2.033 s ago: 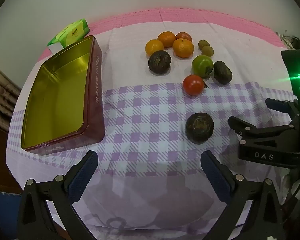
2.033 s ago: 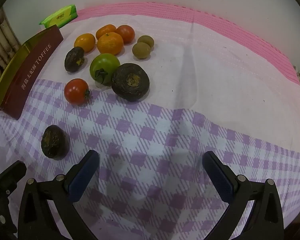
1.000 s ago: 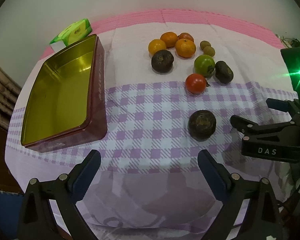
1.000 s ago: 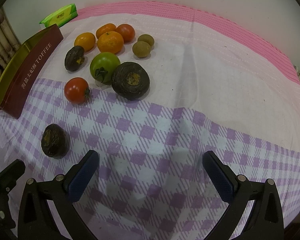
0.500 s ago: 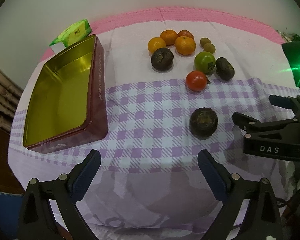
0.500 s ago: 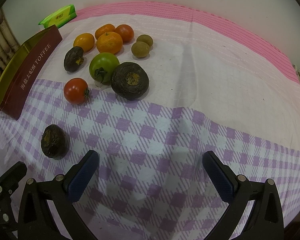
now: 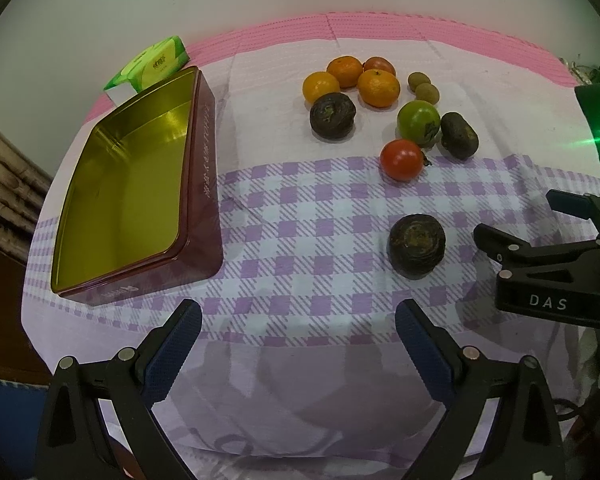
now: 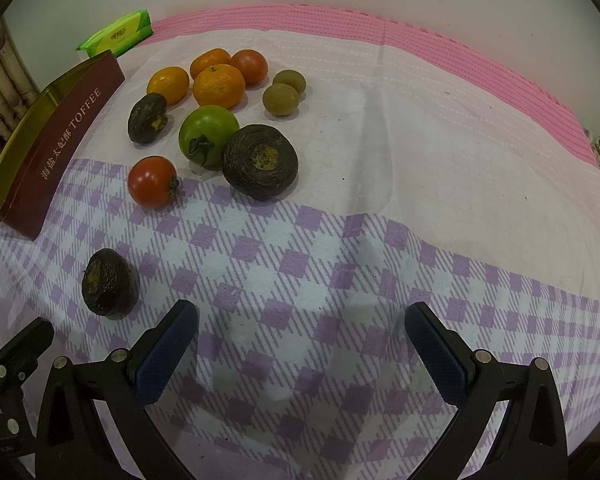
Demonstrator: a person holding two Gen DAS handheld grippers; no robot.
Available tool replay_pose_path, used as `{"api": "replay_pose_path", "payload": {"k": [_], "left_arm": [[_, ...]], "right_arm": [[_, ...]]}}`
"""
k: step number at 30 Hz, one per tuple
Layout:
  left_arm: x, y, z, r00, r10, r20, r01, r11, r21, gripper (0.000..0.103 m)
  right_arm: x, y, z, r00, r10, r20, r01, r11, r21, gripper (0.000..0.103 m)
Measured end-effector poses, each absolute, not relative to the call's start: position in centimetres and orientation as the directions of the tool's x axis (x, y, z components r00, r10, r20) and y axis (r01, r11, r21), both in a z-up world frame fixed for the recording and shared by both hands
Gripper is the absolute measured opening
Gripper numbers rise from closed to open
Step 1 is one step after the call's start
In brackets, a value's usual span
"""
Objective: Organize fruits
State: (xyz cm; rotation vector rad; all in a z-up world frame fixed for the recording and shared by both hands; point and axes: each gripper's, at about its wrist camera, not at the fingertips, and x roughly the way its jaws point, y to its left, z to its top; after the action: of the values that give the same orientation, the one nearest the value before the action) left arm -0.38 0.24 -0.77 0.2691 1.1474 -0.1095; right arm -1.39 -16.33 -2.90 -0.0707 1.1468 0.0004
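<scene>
- Lone dark fruit point(image 7: 416, 246) sits on the check cloth point(image 7: 300, 240), apart from the other fruit, ahead & right of L gripper point(image 7: 298, 346); roundish, no clear long axis.
- R gripper point(image 8: 302, 342): same fruit point(image 8: 109, 283) lies ahead-left, just beside its left finger, so prob. nearer to R.
- Both grippers spread wide, holding nothing.
- Tin point(image 7: 120, 192) is far left, nearer L.

Tin point(image 8: 40, 148) cut off at left.
</scene>
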Motion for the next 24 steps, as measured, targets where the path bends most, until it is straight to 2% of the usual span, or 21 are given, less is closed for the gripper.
{"api": "replay_pose_path", "payload": {"k": [24], "left_arm": [[-0.45, 0.6, -0.65, 0.416, 0.057, -0.908, 0.217, 0.963, 0.16, 0.096]], "right_arm": [[-1.49, -15.9, -2.86, 0.413, -0.028, -0.91, -0.055, 0.997, -0.056, 0.103]]}}
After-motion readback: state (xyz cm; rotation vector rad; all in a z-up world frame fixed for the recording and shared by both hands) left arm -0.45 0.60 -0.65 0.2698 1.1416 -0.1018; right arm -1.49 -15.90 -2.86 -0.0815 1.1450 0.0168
